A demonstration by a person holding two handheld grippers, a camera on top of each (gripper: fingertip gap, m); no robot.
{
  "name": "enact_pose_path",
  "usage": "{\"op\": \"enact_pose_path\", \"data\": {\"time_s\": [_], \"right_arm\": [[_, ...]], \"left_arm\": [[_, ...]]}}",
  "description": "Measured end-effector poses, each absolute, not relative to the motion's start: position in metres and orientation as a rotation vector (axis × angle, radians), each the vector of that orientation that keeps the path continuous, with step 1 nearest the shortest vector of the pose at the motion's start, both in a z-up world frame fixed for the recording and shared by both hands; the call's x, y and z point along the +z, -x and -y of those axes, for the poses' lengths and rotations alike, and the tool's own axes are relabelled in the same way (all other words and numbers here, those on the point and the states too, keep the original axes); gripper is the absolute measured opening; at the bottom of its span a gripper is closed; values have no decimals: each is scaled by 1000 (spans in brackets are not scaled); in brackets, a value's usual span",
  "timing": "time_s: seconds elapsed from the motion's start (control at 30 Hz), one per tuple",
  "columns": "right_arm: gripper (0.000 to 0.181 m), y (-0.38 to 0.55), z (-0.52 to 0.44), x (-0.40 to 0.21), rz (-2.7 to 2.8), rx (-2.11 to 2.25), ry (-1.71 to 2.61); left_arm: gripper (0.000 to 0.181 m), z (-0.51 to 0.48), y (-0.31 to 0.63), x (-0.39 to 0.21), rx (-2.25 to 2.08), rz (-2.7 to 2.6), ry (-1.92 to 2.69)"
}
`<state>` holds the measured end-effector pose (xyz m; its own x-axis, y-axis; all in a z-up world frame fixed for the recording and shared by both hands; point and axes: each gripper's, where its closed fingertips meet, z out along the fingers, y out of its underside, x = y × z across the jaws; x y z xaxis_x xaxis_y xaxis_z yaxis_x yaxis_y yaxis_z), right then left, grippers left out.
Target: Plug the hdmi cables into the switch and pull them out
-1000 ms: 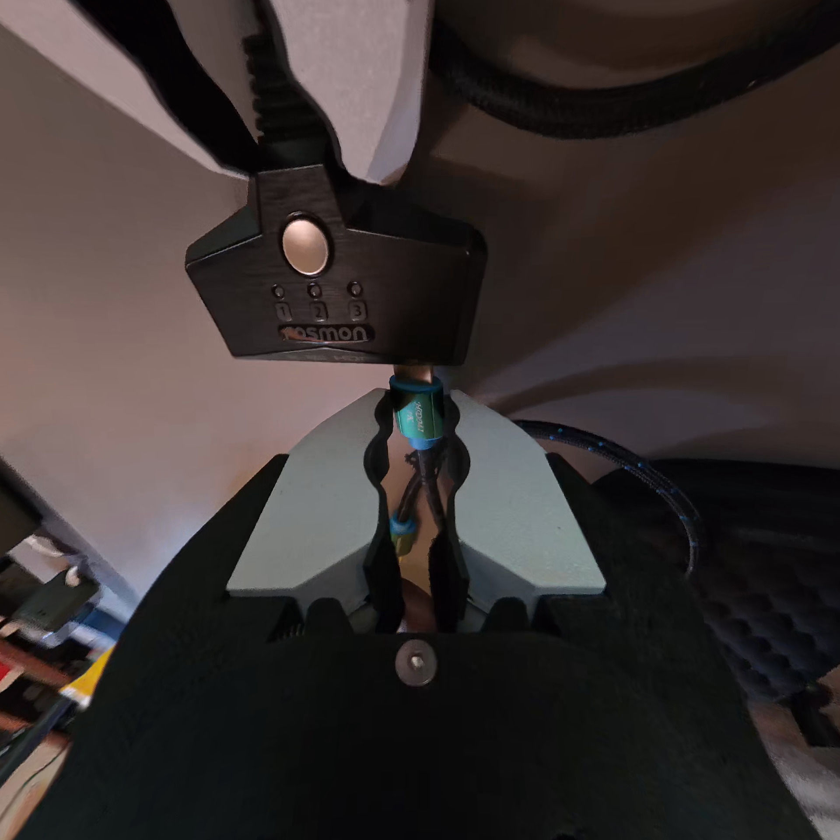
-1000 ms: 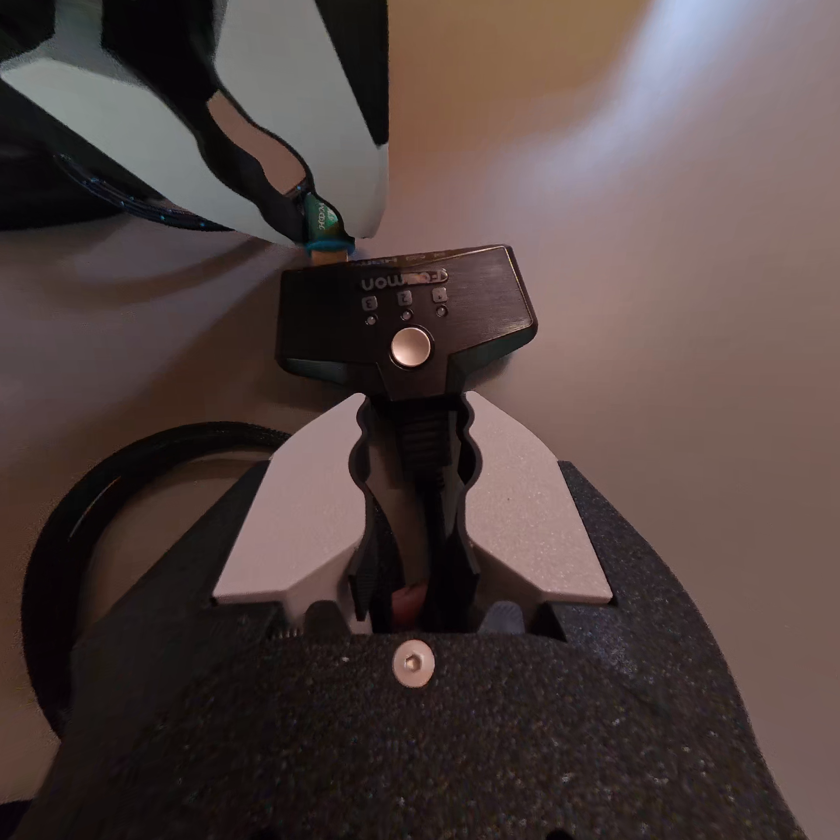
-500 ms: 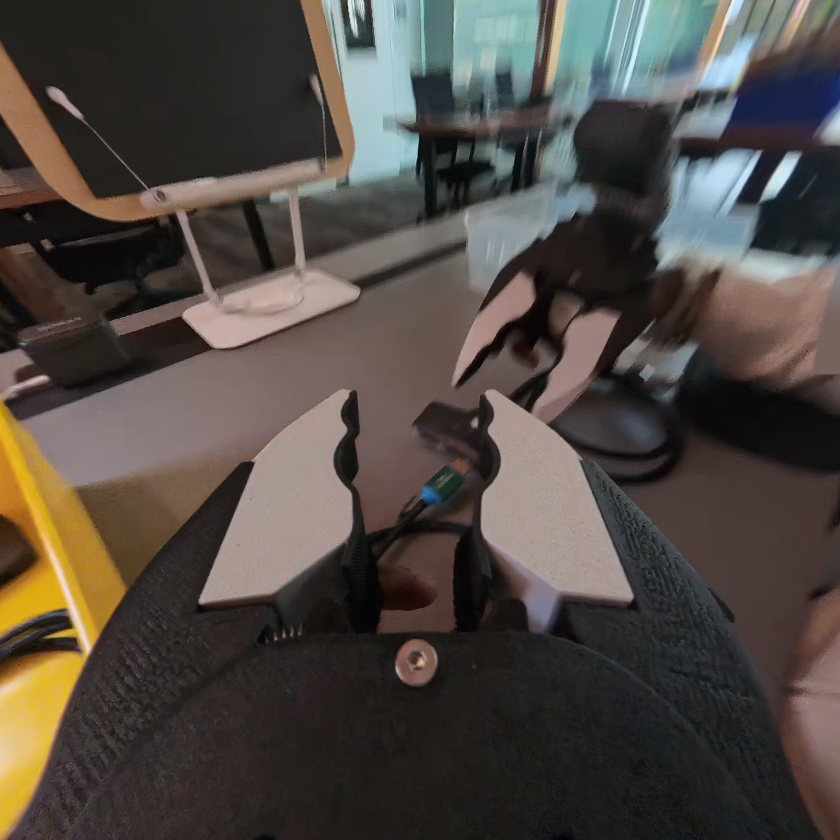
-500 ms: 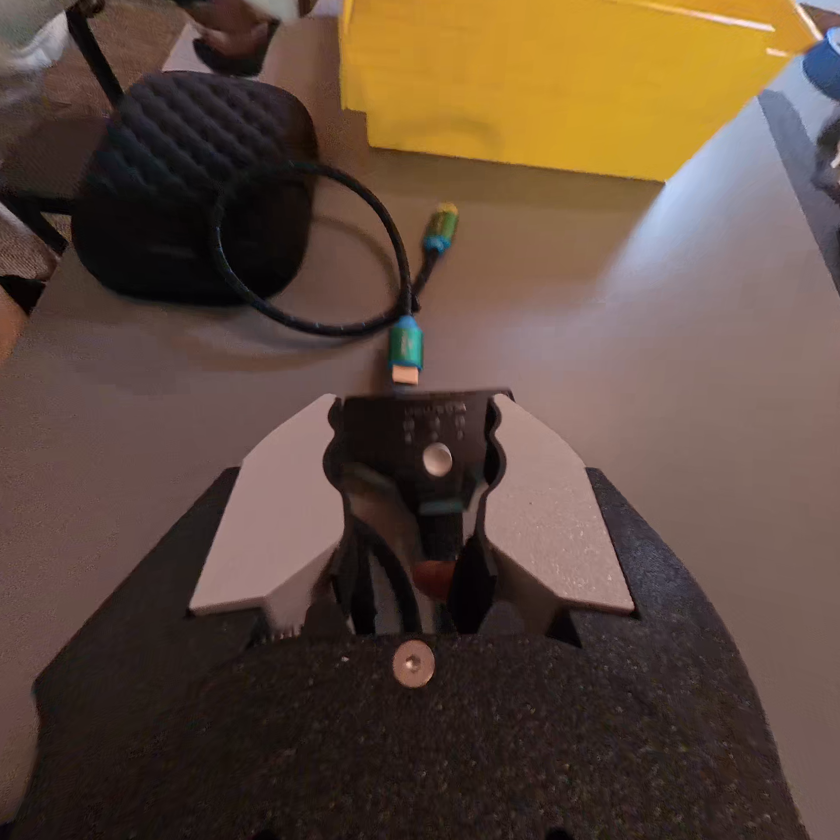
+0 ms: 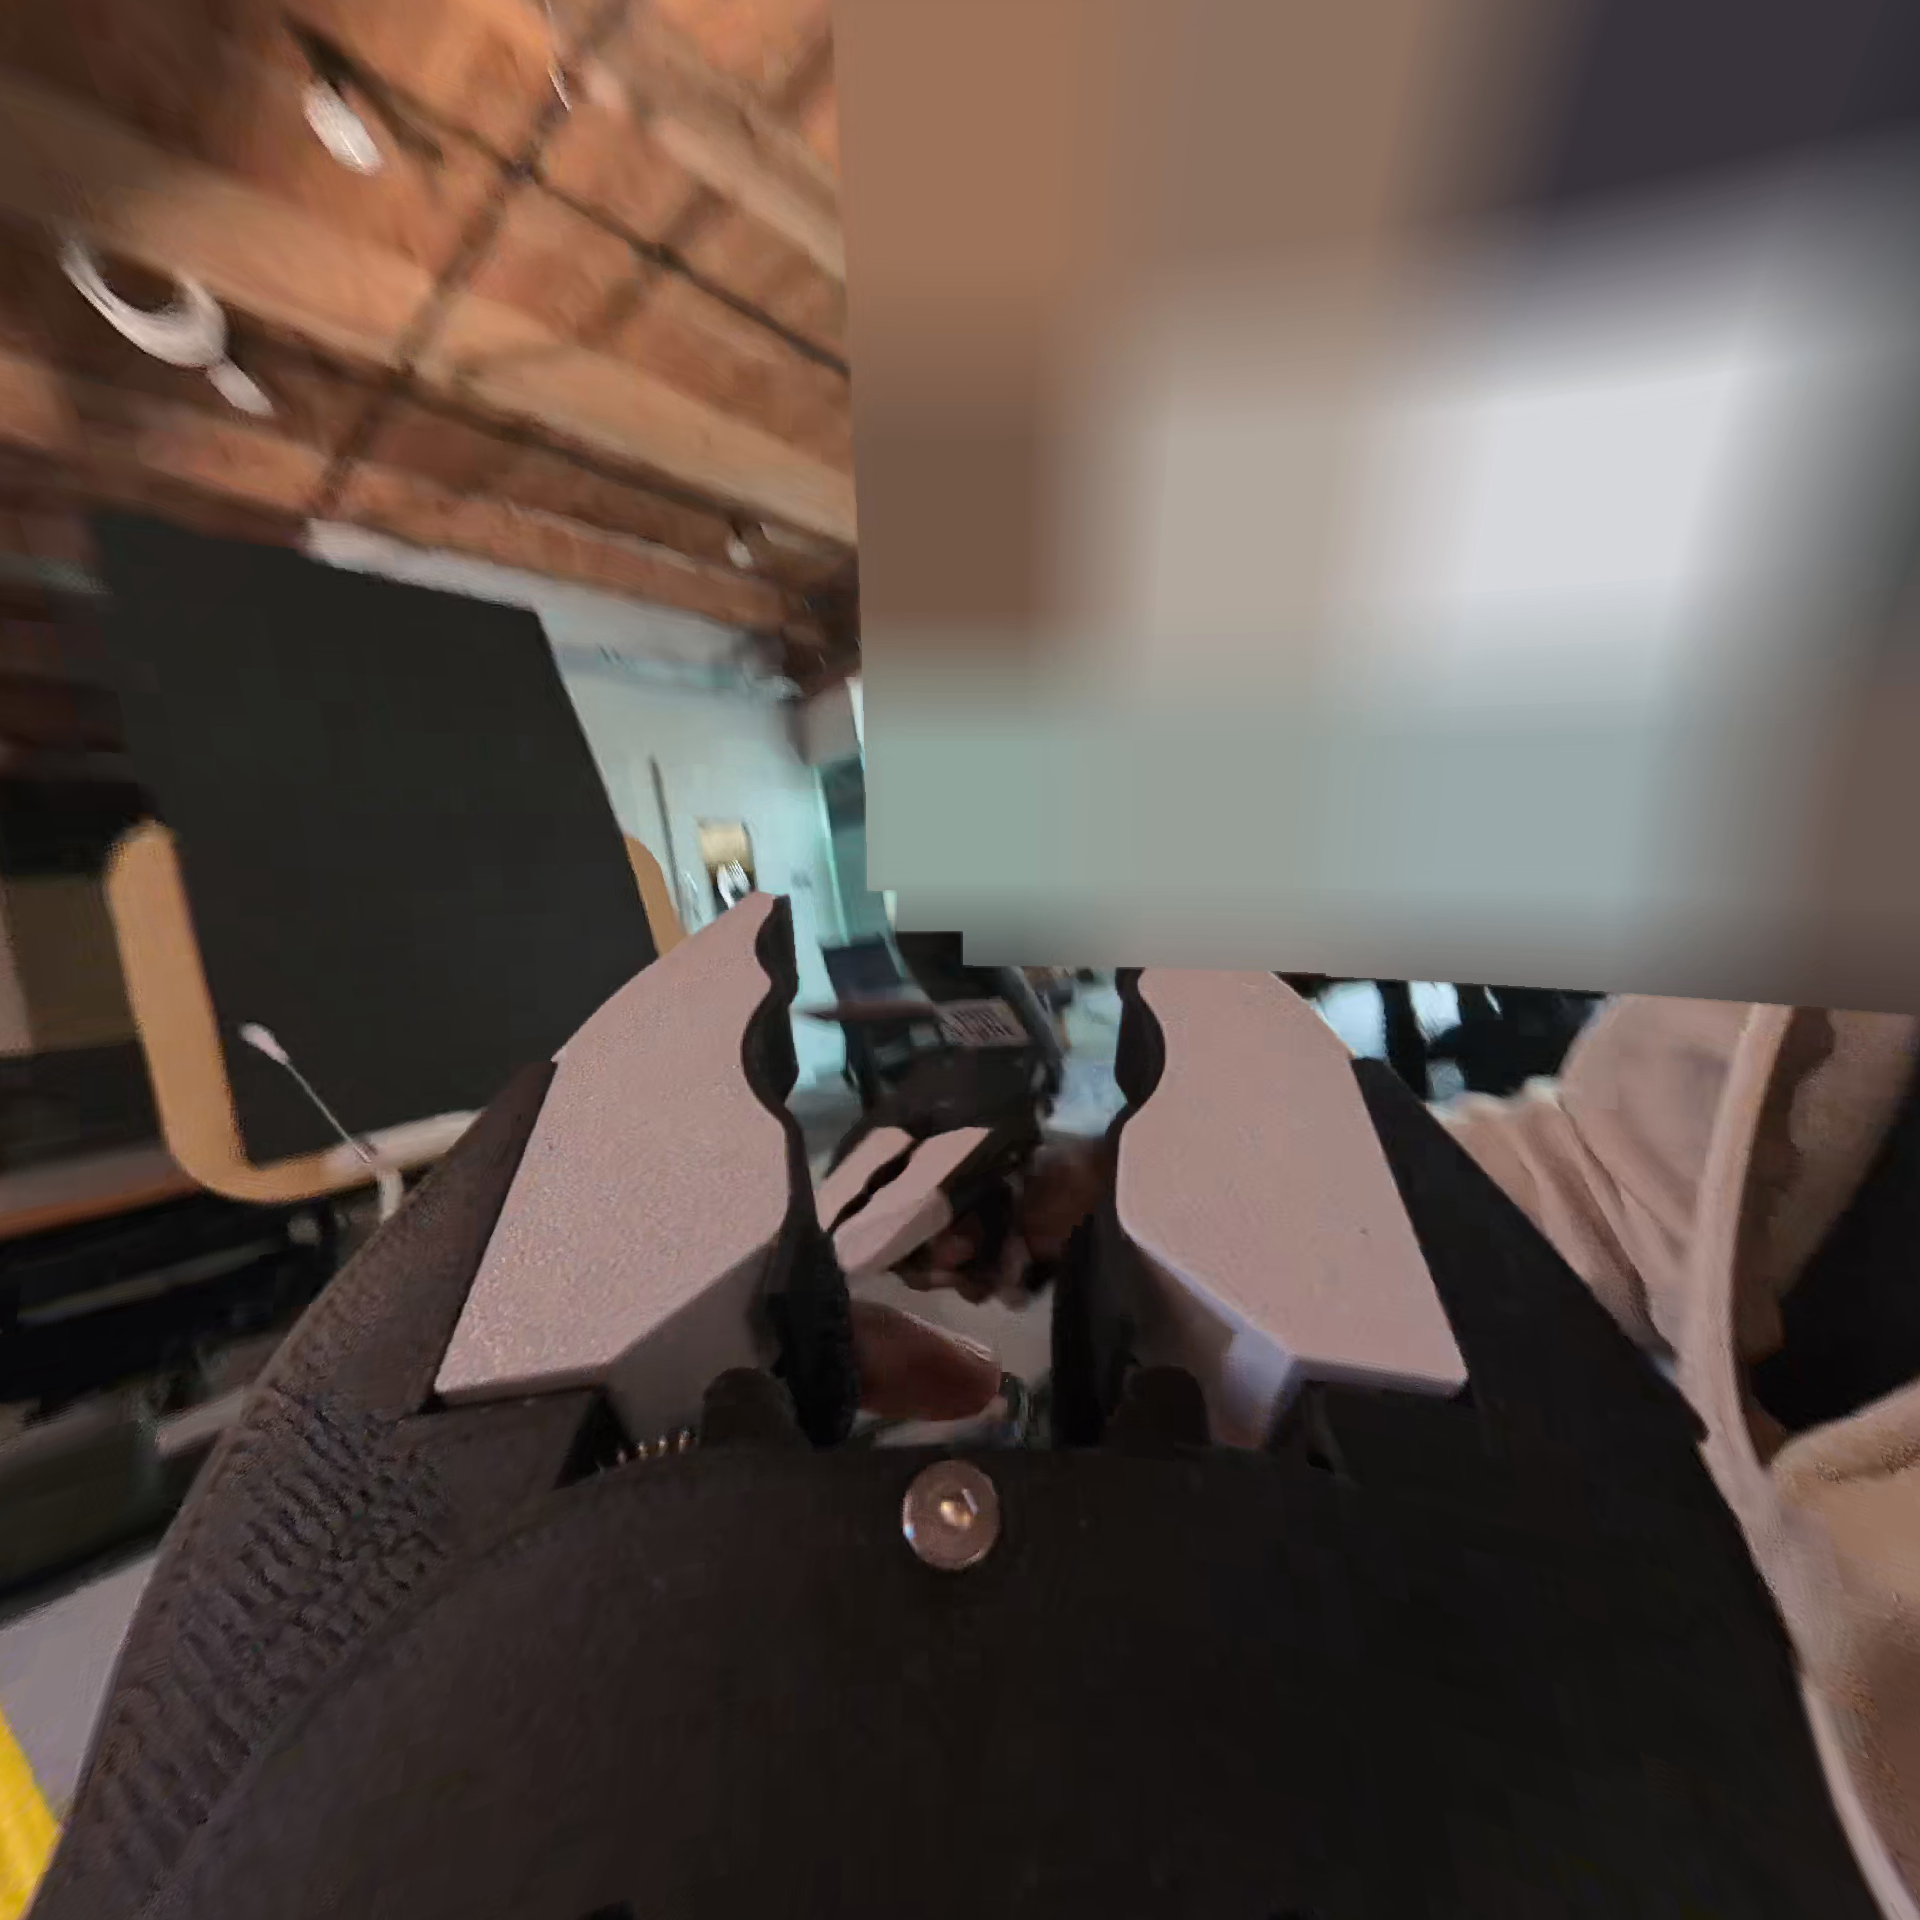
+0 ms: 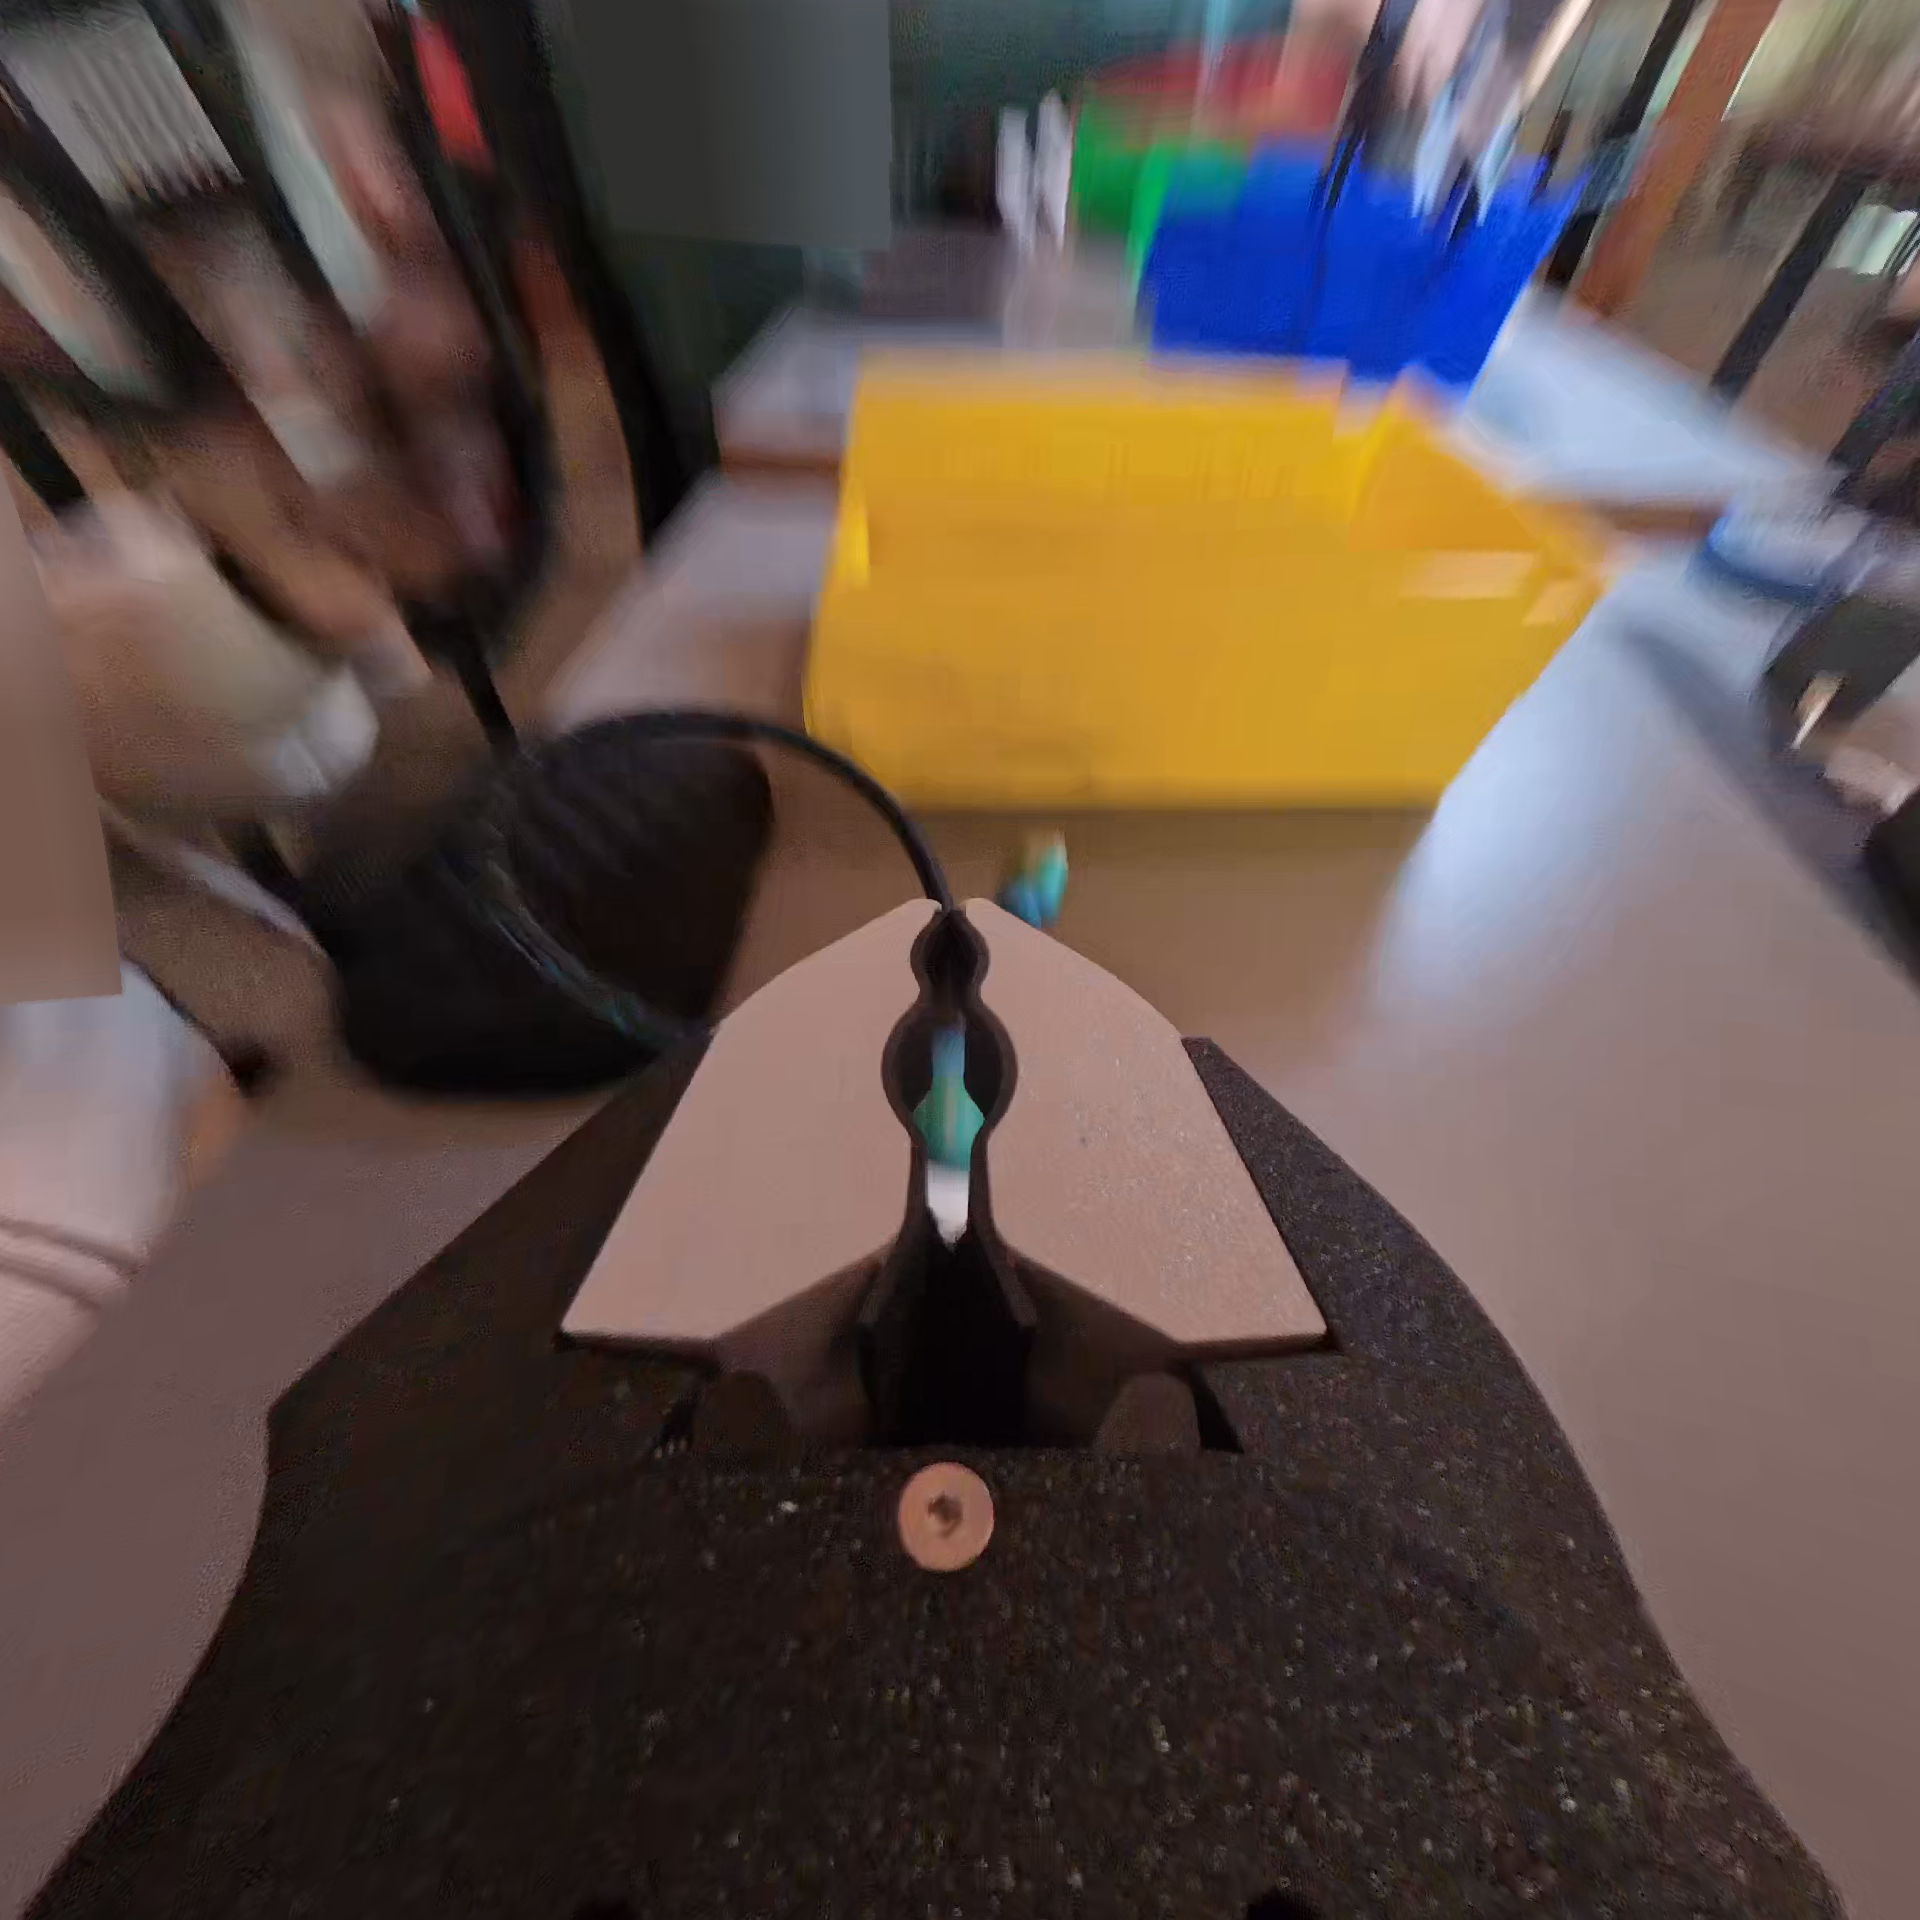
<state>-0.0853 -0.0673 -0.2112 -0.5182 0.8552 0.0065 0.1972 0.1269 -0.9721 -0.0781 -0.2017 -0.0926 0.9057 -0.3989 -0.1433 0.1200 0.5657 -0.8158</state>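
Note:
My left gripper (image 5: 951, 951) is open and empty, tilted up toward the room and ceiling. My right gripper (image 6: 951, 912) is shut, fingertips touching, above the grey table (image 6: 1558, 1143). It also shows in the left wrist view (image 5: 914, 1195), held up by a hand. The black HDMI cable (image 6: 831, 764) loops from the pouch to behind my right fingertips. One green-blue plug (image 6: 951, 1112) shows through the gap between the right fingers, seemingly on the table beyond them. The other plug (image 6: 1039, 883) lies farther off. The switch is not in view.
A yellow bin (image 6: 1143, 582) stands at the far side of the table. A black quilted pouch (image 6: 540, 904) sits at left under the cable loop. A person's beige sleeve (image 5: 1662, 1247) is at right in the left wrist view. A dark board (image 5: 364, 852) stands behind.
Left gripper let go of the green plug, opened and swung up off the table. Right gripper let go of the switch, drew back and shut empty. The plug is out of the switch.

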Motion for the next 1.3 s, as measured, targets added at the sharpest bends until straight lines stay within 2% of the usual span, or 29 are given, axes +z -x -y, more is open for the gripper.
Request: {"op": "enact_pose_path", "data": {"time_s": [0.07, 0.13, 0.23, 0.37, 0.5, 0.6, 0.73, 0.83, 0.97, 1.0, 1.07, 1.17, 1.3], "right_arm": [[0, 65, 45, -153, 1492, 1741, 924], [0, 50, 23, -138, 1390, 1786, 912], [0, 43, 22, -178, 1646, 1568, 991], [48, 46, 15, -242, 1955, 1171, 1181], [61, 48, 27, -279, 2156, 905, 1475], [66, 50, 47, -288, 2168, 726, 1541], [63, 53, 74, -302, 2118, 572, 1547], [50, 61, 86, -309, 2047, 533, 1592], [52, 68, 85, -338, 2064, 416, 1691], [38, 74, 89, -337, 2048, 478, 1686], [29, 80, 86, -337, 2054, 488, 1652], [24, 94, 77, -306, 1897, 680, 1540], [6, 93, 74, -214, 1559, 1151, 1287]], "left_arm": [[55, 218, 94, -80, -322, -214, 748], [53, 217, 94, -84, -415, -180, 726], [49, 199, 87, -105, -392, -231, 860], [47, 192, 86, -111, -380, -228, 902], [46, 184, 80, -113, -296, -271, 940], [46, 182, 77, -117, -248, -293, 955], [45, 182, 86, -124, -236, -256, 964], [43, 185, 92, -124, -262, -224, 941], [43, 188, 91, -124, -291, -216, 924], [43, 189, 90, -124, -297, -221, 923], [43, 191, 86, -125, -335, -234, 924], [43, 199, 71, -124, -480, -265, 907], [43, 209, 26, -137, -722, -444, 933]]}}
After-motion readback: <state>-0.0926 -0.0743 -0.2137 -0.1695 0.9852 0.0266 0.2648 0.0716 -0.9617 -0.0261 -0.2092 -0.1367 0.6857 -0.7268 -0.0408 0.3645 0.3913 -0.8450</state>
